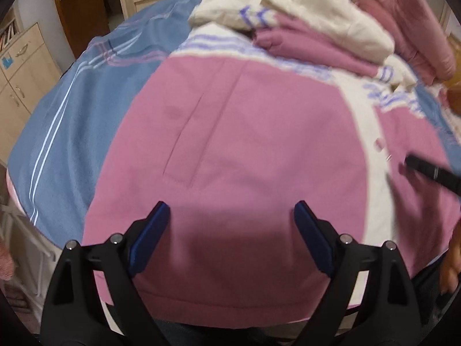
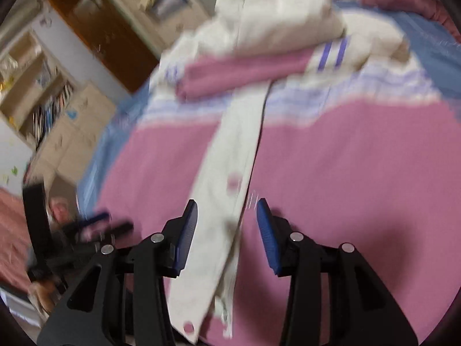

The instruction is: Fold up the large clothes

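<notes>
A large pink jacket [image 1: 245, 129] with a cream front strip [image 2: 236, 150] lies spread flat on the bed. Its cream hood [image 1: 325, 8] and a folded pink sleeve [image 1: 311, 49] are bunched at the far end. My left gripper [image 1: 232, 206] hovers open over the pink panel near the hem, with nothing between its fingers. My right gripper [image 2: 227, 201] stands open over the cream strip, which runs beneath the gap; the pads do not press on it. One right finger [image 1: 432, 170] shows at the right of the left wrist view. The left gripper [image 2: 95, 222] appears blurred at the left of the right wrist view.
A blue striped sheet [image 1: 72, 115] covers the bed. A pink quilt [image 1: 417, 14] is piled at the far right. Wooden cabinets [image 1: 20, 72], a brown door [image 1: 77, 5] and a bookshelf [image 2: 43, 86] stand beyond the left side. A hand [image 1: 452, 259] is at the right edge.
</notes>
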Demonstrator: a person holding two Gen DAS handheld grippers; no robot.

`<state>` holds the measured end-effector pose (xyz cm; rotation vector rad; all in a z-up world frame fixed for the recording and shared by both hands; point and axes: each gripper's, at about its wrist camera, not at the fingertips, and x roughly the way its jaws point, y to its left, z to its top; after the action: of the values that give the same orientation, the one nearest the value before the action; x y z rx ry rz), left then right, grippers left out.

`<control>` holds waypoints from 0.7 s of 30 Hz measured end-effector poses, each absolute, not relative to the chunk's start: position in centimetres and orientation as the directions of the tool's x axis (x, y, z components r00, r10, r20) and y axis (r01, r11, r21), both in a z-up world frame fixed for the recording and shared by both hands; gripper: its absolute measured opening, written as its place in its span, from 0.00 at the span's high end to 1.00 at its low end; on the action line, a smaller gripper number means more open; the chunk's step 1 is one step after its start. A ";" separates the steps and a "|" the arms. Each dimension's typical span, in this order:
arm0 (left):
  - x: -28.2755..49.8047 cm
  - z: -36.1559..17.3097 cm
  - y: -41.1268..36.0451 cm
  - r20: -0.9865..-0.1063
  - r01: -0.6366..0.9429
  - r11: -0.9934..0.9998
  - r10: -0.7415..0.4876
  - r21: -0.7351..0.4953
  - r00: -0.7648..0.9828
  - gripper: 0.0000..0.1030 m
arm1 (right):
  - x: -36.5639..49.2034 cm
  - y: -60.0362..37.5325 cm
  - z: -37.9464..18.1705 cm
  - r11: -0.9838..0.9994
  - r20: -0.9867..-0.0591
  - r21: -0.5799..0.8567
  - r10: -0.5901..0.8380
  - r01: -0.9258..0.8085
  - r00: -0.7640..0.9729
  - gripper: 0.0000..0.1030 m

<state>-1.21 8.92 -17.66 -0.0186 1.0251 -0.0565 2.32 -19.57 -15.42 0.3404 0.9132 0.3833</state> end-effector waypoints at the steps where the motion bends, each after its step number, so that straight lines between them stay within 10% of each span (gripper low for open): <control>1: -0.8 -17.0 8.9 -0.842 0.040 0.998 -0.058 -0.043 0.536 0.13 | 3.8 -20.1 -13.8 0.899 -0.686 0.408 0.419 -0.162 0.595 0.57; 9: 4.0 -14.7 7.9 -0.834 0.012 1.000 -0.007 0.000 0.552 0.13 | 21.7 -16.0 -5.3 0.959 -0.624 0.201 0.282 -0.199 0.729 0.58; 16: 9.1 -11.9 9.2 -0.800 -0.018 0.999 0.049 0.048 0.598 0.11 | 32.3 -13.0 -15.5 0.984 -0.844 0.094 0.158 -0.149 0.513 0.58; 21: 14.6 -10.1 9.5 -0.783 -0.034 0.998 0.065 0.055 0.619 0.11 | 29.4 -14.8 -13.7 0.957 -0.784 0.163 0.272 -0.238 0.558 0.58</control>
<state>14.58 9.46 -10.12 0.0363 0.9015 0.0567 29.39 -14.83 -13.66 0.0396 0.9317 0.3013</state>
